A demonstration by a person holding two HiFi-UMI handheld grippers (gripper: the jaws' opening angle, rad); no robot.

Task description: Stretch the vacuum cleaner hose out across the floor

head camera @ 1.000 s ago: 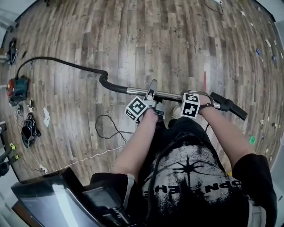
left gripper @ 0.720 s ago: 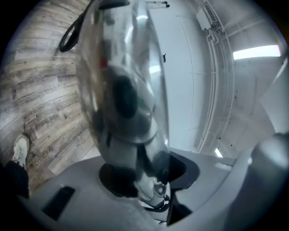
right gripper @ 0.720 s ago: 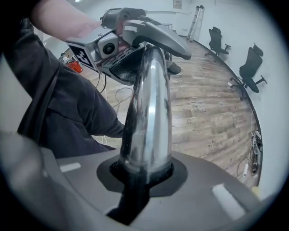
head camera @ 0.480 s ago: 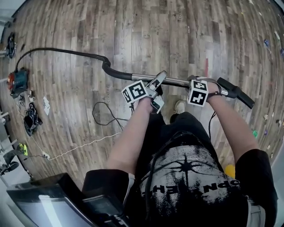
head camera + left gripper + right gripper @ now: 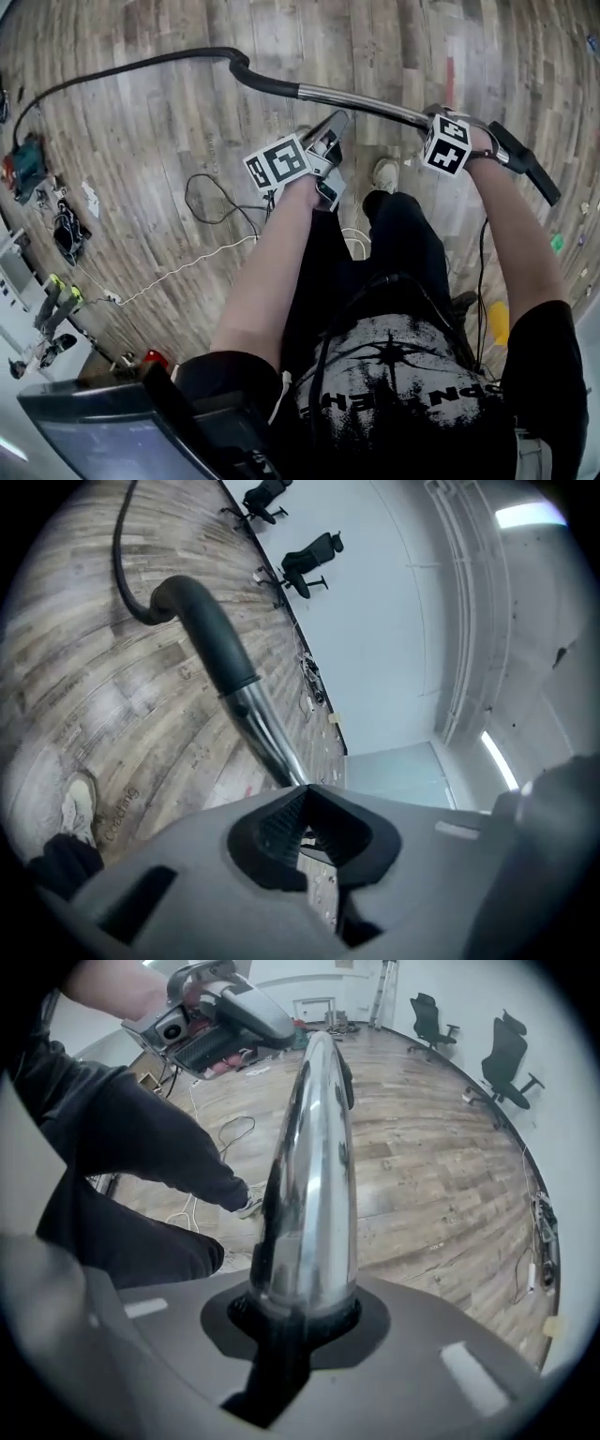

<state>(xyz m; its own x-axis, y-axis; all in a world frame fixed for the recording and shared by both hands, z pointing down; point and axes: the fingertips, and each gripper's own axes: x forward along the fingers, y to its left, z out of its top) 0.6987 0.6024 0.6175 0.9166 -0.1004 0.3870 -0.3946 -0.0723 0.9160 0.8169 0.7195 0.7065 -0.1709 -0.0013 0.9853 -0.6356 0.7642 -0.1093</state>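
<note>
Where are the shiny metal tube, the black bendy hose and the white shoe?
shiny metal tube [image 5: 366, 101]: head view, the middle of its bare length.
black bendy hose [image 5: 211, 635]: left gripper view, the thick end that joins the tube.
white shoe [image 5: 385, 174]: head view, the top of the shoe.

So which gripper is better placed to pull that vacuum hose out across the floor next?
Right, probably. The right gripper is clamped on the vacuum's metal tube, which leads to the hose. The left gripper holds nothing: its jaws have just been closing with nothing between them.
</note>
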